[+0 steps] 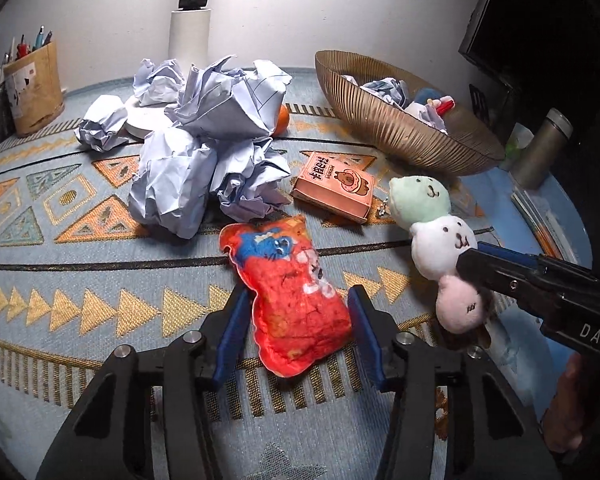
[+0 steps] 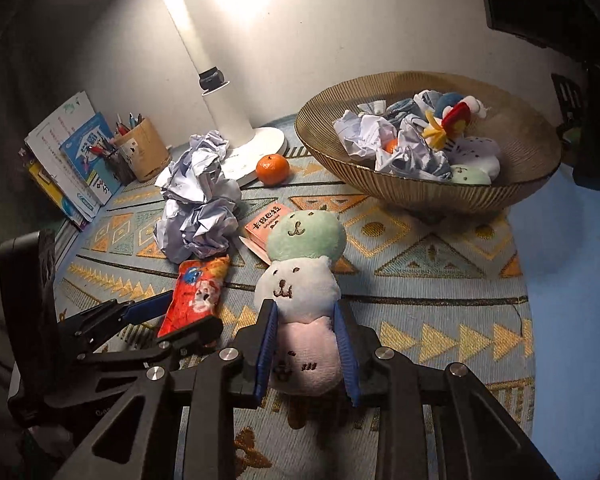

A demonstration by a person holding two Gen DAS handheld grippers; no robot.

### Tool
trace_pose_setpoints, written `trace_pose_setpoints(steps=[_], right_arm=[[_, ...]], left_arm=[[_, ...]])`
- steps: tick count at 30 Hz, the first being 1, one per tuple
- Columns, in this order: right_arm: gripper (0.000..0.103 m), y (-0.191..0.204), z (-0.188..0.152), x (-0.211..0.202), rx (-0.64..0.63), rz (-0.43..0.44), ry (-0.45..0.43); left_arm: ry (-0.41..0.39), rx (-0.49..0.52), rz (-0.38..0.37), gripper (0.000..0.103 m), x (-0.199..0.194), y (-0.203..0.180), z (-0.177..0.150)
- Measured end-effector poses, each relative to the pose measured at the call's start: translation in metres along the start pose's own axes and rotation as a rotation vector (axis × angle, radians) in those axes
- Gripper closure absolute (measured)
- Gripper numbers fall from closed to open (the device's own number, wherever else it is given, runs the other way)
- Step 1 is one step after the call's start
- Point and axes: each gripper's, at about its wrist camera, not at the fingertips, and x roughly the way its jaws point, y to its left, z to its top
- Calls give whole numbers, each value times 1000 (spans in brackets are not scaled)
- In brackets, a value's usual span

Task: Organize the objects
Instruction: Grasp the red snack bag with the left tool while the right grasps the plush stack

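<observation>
A red plush pouch (image 1: 288,292) with a blue figure on it lies on the patterned mat, and my left gripper (image 1: 298,296) is shut on its lower half, blue pads against both sides. The right wrist view shows the same pouch (image 2: 196,292) in that gripper (image 2: 188,312). A plush of three stacked balls, green, white and pink (image 2: 296,280), stands tilted in my right gripper (image 2: 304,306), which is shut on the pink bottom ball. From the left wrist view, this plush (image 1: 440,248) sits at the right with the right gripper (image 1: 472,260) on it.
A ribbed brown basket (image 2: 420,192) at the back right holds crumpled paper and small plush toys. Crumpled paper balls (image 1: 204,140), a pink box (image 1: 336,188), an orange (image 2: 273,169), a white lamp base (image 2: 256,148), a pen holder (image 2: 144,152) and books (image 2: 76,160) crowd the back left.
</observation>
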Motion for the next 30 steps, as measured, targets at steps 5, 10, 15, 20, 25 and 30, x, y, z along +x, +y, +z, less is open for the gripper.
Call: trace_pose_setpoints(steps=[5, 10, 15, 20, 25, 30], right_arm=[[64, -10, -13, 0, 44, 9, 22], [51, -5, -17, 0, 41, 3, 9], [51, 17, -17, 13, -38, -115, 7], [51, 17, -16, 26, -47, -185, 25], [53, 20, -18, 27, -65, -200, 11], [60, 24, -21, 26, -89, -198, 1]], left_arm=[[-10, -3, -29, 65, -16, 12, -12], [-37, -49, -67, 65, -24, 28, -16], [-44, -5, -24, 65, -24, 19, -17], [-26, -13, -30, 65, -20, 19, -17], [-15, -49, -74, 56, -21, 25, -15], [-31, 3, 14, 66, -20, 11, -16]])
